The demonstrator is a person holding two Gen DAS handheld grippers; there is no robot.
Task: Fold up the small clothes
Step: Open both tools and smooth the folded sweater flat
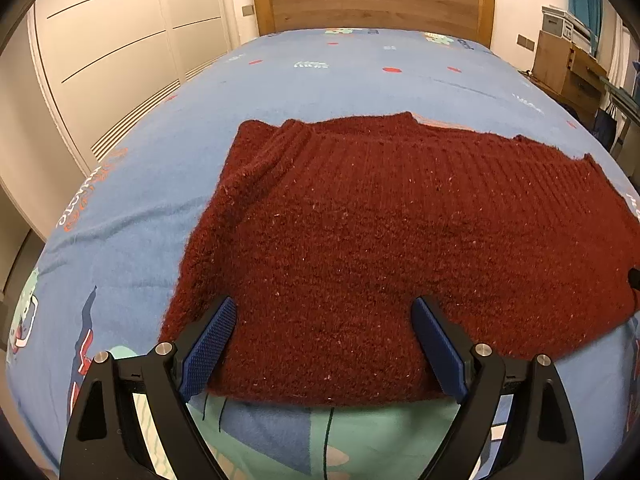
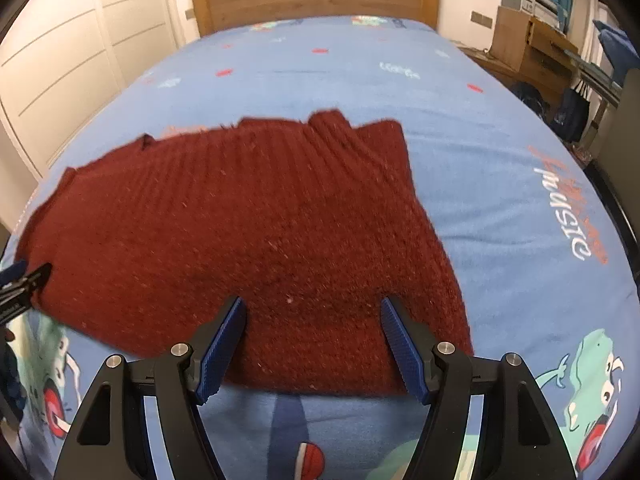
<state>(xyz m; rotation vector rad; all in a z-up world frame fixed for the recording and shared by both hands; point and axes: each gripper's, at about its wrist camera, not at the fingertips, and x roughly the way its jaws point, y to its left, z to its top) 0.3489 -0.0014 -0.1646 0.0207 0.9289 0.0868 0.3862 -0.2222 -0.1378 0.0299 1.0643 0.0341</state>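
Flat on printed bedsheet [image 1: 160, 184], fuzzy ribbed maroon sweater [image 1: 380, 240]; both tongs gape.

A wide bed under a blue cartoon-print sheet [image 1: 340, 80], wooden headboard [image 1: 372, 0] at the far wall, cream wardrobe doors [image 1: 112, 52] left, cluttered wooden desk [image 2: 532, 56] right.

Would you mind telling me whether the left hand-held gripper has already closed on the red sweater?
No, the left hand-held gripper is wide open, its blue pads apart over the red sweater's near edge.
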